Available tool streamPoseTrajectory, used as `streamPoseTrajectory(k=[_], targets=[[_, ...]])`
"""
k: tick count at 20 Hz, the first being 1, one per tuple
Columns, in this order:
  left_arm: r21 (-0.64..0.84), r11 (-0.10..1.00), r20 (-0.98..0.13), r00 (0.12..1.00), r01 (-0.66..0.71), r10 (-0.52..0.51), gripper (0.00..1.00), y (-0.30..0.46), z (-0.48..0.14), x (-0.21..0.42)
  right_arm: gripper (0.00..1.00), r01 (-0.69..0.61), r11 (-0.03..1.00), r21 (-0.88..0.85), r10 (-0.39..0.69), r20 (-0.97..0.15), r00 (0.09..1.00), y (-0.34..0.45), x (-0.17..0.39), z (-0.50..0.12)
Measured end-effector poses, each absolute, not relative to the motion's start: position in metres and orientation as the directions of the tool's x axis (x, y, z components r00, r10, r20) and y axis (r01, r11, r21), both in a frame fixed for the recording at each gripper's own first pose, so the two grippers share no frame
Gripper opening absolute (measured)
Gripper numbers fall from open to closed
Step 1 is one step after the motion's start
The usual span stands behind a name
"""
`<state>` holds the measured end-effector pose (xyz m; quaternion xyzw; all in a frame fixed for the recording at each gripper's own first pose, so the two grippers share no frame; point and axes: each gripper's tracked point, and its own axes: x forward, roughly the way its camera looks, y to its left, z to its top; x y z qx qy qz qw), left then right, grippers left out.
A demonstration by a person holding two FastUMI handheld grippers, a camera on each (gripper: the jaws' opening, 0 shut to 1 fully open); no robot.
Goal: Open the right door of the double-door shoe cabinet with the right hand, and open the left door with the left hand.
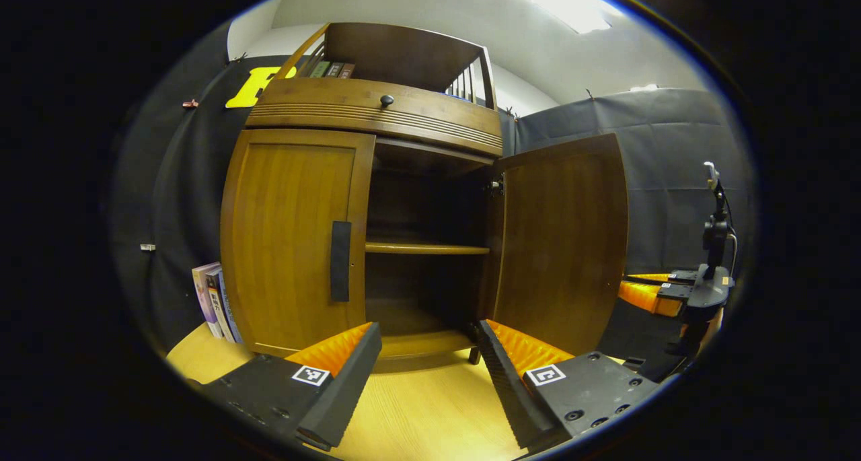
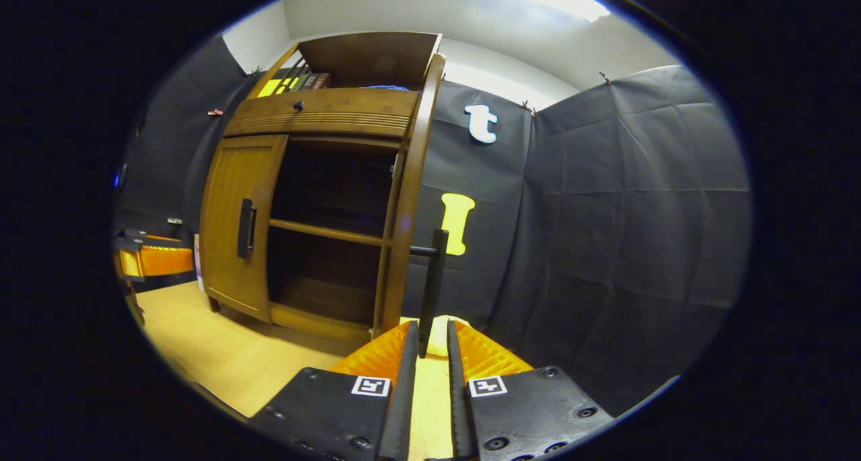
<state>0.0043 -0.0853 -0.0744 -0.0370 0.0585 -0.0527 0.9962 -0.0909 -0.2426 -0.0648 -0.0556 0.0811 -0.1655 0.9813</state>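
Note:
The wooden shoe cabinet [image 1: 377, 114] stands ahead in the left gripper view. Its left door [image 1: 289, 239] is closed, with a dark vertical handle [image 1: 340, 261]. The right door [image 1: 562, 242] is swung wide open, baring the shelves [image 1: 426, 248]. My left gripper [image 1: 428, 353] is open, low in front of the cabinet and apart from the left handle. In the right gripper view the right door [image 2: 403, 225] shows edge-on. The lower end of its handle [image 2: 434, 286] sits between the narrowly spaced fingers of my right gripper [image 2: 428, 340], with a sliver of gap on one side.
The cabinet stands on a light wooden floor [image 1: 430, 407]. Books [image 1: 214, 303] lean left of it. The right gripper [image 1: 649, 293] shows beside the open door's edge, with a dark stand [image 1: 714, 245] behind it. Black cloth walls [image 2: 605, 232] close in on the right.

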Motion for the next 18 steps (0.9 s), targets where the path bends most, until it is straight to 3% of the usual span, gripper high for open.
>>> streamPoseTrajectory(k=[1, 2, 4, 7, 10, 14, 18], targets=[[-0.078, 0.991, -0.113, 0.987, 0.106, -0.115, 0.90, -0.087, -0.076, 0.007, 0.28, 0.292, 0.948, -0.122, -0.308, -0.138, 0.941, -0.231, -0.093, -0.062], [-0.081, 0.990, -0.115, 0.986, 0.116, -0.124, 0.90, -0.090, -0.077, 0.009, 0.23, 0.266, 0.958, -0.108, -0.279, -0.134, 0.951, -0.220, -0.094, -0.060], [-0.091, 0.986, -0.112, 0.983, 0.139, -0.149, 0.90, -0.098, -0.081, 0.014, 0.31, 0.190, 0.979, -0.076, -0.199, -0.129, 0.972, -0.193, -0.095, -0.056], [-0.073, 0.989, -0.096, 0.986, 0.127, -0.134, 0.90, -0.093, -0.078, 0.023, 0.63, 0.059, 0.998, -0.008, -0.060, -0.110, 0.992, -0.151, -0.093, -0.047], [-0.028, 0.999, -0.054, 0.997, 0.047, -0.049, 0.90, -0.071, -0.070, 0.043, 0.96, -0.029, 0.997, 0.069, 0.035, -0.093, 0.995, -0.122, -0.082, -0.039], [0.002, 0.988, 0.040, 0.988, -0.152, 0.152, 0.89, -0.015, -0.057, 0.080, 0.97, -0.064, 0.994, 0.088, 0.071, -0.083, 0.994, -0.109, -0.077, -0.030], [-0.010, 0.978, 0.090, 0.974, -0.210, 0.210, 0.87, 0.022, -0.054, 0.129, 0.97, -0.048, 0.998, 0.028, 0.050, -0.080, 0.996, -0.114, -0.071, -0.030]])
